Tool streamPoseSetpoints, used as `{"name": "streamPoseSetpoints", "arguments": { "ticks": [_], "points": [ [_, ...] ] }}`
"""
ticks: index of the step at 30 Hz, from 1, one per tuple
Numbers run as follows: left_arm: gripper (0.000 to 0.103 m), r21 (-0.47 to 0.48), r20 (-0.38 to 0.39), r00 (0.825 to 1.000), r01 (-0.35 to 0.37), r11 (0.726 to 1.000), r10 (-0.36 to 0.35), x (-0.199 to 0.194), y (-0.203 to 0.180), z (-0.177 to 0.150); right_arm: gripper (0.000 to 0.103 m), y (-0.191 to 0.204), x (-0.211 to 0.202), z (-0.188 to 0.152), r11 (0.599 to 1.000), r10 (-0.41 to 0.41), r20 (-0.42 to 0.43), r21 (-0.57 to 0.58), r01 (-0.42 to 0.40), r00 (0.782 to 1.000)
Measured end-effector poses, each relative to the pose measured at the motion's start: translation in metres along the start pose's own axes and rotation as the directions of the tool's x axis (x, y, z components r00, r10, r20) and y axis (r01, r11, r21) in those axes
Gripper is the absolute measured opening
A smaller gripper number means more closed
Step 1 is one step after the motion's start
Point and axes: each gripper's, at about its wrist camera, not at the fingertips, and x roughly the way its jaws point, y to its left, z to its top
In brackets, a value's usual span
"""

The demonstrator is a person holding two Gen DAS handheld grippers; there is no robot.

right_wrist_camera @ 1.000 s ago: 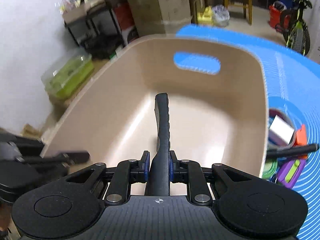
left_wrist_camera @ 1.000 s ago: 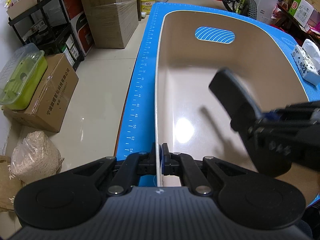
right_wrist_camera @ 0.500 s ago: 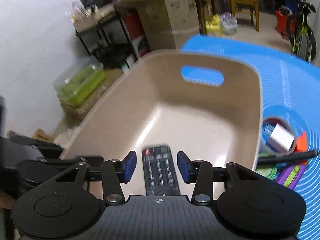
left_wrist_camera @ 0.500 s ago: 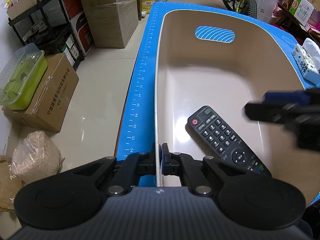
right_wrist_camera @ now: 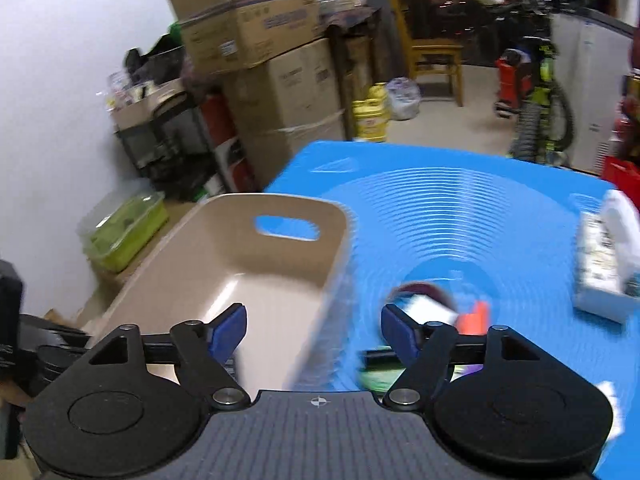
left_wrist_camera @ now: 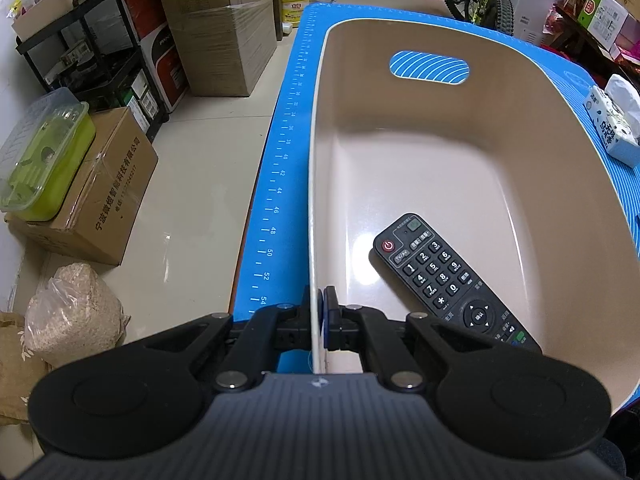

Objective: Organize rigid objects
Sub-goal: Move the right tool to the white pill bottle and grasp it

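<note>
From the left wrist view, the surface (left_wrist_camera: 276, 200) is wearing a blue mat with a ruler scale along its edge, and a beige bin (left_wrist_camera: 460, 148) is standing on it. Beside the surface, cardboard boxes (left_wrist_camera: 100, 196), a black rack (left_wrist_camera: 100, 52) and a green container (left_wrist_camera: 40, 160) are crowding the tiled floor. The left hand-held gripper (left_wrist_camera: 319, 316) is pinching the near wall of the bin between its closed fingers. The black remote (left_wrist_camera: 444, 276) is lying flat on the bin's bottom, buttons up; one second ago the right hand-held gripper was holding it above that spot.

From the right wrist view, which is blurred, the right hand-held gripper (right_wrist_camera: 314, 330) is standing wide open and empty, above the bin's (right_wrist_camera: 240, 248) right wall. Compared with half a second ago, it is looking more to the right, where a tissue pack (right_wrist_camera: 604, 264) is lying on the mat.
</note>
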Motion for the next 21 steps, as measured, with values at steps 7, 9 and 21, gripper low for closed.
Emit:
{"name": "streamPoseSetpoints", "arguments": {
  "ticks": [7, 9, 21],
  "points": [
    [0.005, 0.000, -0.001, 1.000, 0.001, 1.000, -0.001, 0.000, -0.001, 0.001, 0.084, -0.078, -0.018, -0.020, 0.989, -0.136, -0.003, 0.063, 0.136, 0.991],
    [0.005, 0.000, -0.001, 1.000, 0.003, 1.000, -0.003, 0.000, -0.001, 0.001, 0.086, -0.100, -0.021, -0.028, 0.980, -0.182, -0.012, 0.081, 0.183, 0.983],
    [0.005, 0.006, -0.003, 1.000, 0.003, 1.000, -0.003, 0.000, -0.001, 0.001, 0.090, -0.176, 0.001, -0.072, 0.943, -0.324, -0.080, 0.056, 0.329, 0.943]
  ]
}}
